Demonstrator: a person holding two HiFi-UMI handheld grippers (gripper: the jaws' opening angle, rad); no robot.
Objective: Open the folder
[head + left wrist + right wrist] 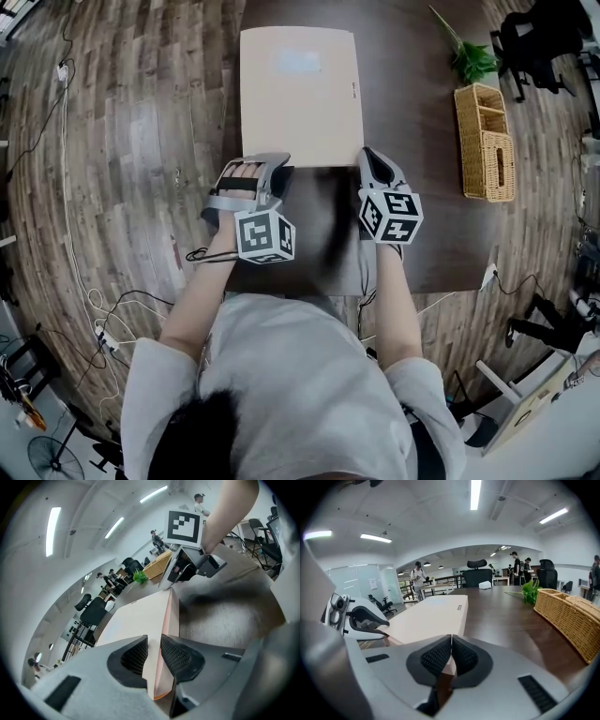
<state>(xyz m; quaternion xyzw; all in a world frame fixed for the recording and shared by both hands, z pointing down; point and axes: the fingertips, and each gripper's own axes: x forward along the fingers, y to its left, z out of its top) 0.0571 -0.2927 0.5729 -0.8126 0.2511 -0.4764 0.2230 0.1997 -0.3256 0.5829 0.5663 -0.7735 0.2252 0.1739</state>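
folder (300, 98) flat on bench (422, 197), left of wicker basket (486, 141) | left gripper (253, 167) pinching folder's near corner away from basket | right gripper (373, 159) pinching near corner toward basket

I read the folder (300, 103) at top centre as smooth matt card, pale and without gloss. The table (412, 122) under it looks like dark wood with a soft sheen. The floor (131, 141) at left is plank wood and shinier. At the right edge, the basket (486, 141) is rough woven wicker. The left gripper (154, 651) and right gripper (451, 654) show smooth matt grey plastic shells. Their black pads (136, 657) have a fine gridded, rubbery texture. The person's shirt (300, 375), lower centre, is soft grey cloth.
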